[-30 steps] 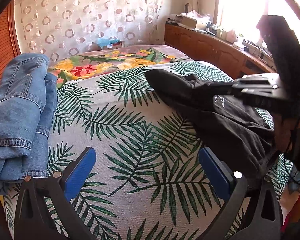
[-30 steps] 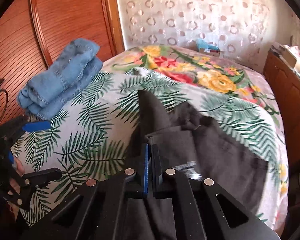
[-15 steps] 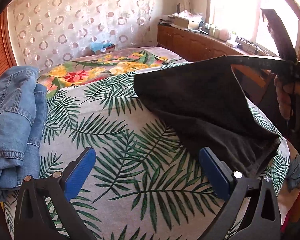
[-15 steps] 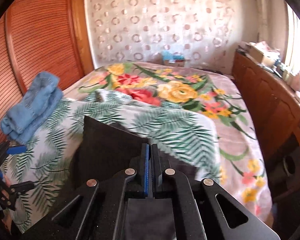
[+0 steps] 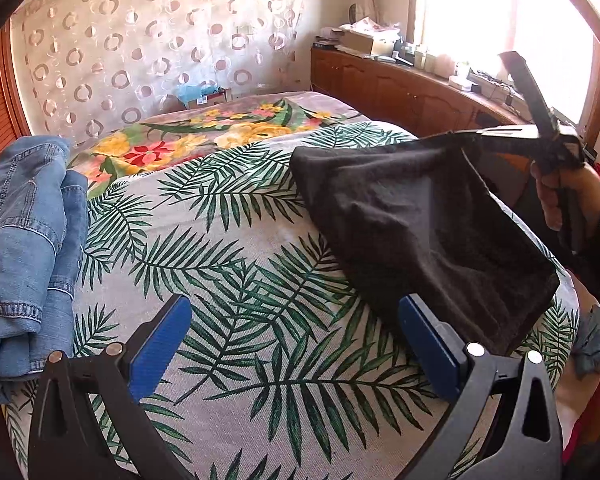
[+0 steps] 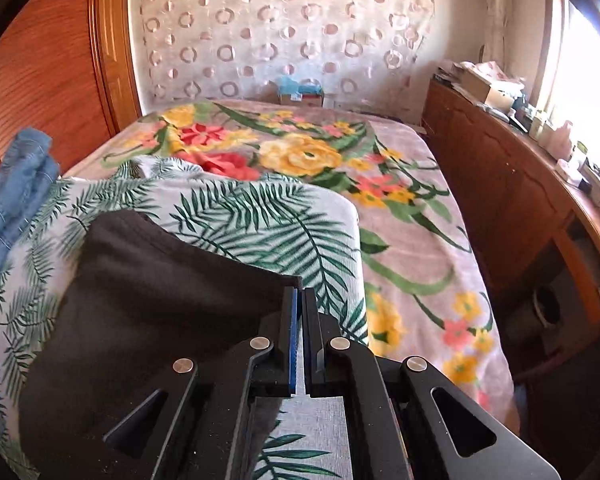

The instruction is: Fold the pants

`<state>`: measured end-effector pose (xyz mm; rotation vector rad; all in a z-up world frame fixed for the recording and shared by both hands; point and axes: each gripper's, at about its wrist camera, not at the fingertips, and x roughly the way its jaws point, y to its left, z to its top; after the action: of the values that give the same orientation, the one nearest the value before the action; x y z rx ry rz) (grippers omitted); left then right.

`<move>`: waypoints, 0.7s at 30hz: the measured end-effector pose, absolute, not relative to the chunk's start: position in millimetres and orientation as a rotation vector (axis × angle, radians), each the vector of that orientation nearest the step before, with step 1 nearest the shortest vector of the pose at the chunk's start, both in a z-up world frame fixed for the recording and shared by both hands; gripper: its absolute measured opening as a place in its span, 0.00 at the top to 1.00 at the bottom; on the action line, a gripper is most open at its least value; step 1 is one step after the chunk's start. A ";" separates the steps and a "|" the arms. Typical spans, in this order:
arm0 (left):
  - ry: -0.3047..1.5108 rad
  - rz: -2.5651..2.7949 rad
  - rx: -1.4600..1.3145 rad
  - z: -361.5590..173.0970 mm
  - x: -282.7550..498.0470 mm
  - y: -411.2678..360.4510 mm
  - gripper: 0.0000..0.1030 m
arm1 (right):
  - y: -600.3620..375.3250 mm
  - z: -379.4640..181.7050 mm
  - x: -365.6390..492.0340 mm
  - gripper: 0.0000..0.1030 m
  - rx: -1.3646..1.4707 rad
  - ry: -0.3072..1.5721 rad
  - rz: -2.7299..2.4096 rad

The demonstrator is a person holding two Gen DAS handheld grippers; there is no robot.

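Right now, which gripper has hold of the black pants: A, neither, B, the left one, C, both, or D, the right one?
D: the right gripper is shut on a corner of the black pants and holds it up off the palm-leaf bedspread, while the left gripper is wide open with nothing between its fingers.

The black pants (image 5: 424, 232) are hanging as a taut, flat panel above the palm-leaf bedspread (image 5: 236, 264), one corner raised, the far corner and lower edge touching the bedspread.
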<state>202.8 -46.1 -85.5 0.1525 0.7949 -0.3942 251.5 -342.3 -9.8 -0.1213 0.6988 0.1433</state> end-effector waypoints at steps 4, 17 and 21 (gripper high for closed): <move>0.796 -0.399 0.155 -85.4 201.1 -49.0 0.00 | -338.7 -9.6 255.5 0.98 -0.117 0.720 0.138; 0.788 -0.462 0.160 -83.1 176.8 -65.5 0.00 | -340.6 6.1 160.1 0.91 -0.059 0.659 0.262; 0.795 -0.482 0.166 -86.2 165.7 -73.9 0.00 | -342.0 -3.6 121.0 0.82 -0.038 0.665 0.296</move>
<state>165.7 -73.9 -86.2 0.1658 0.7950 -0.4821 121.0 -342.0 -3.6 -0.0382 0.6652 0.2956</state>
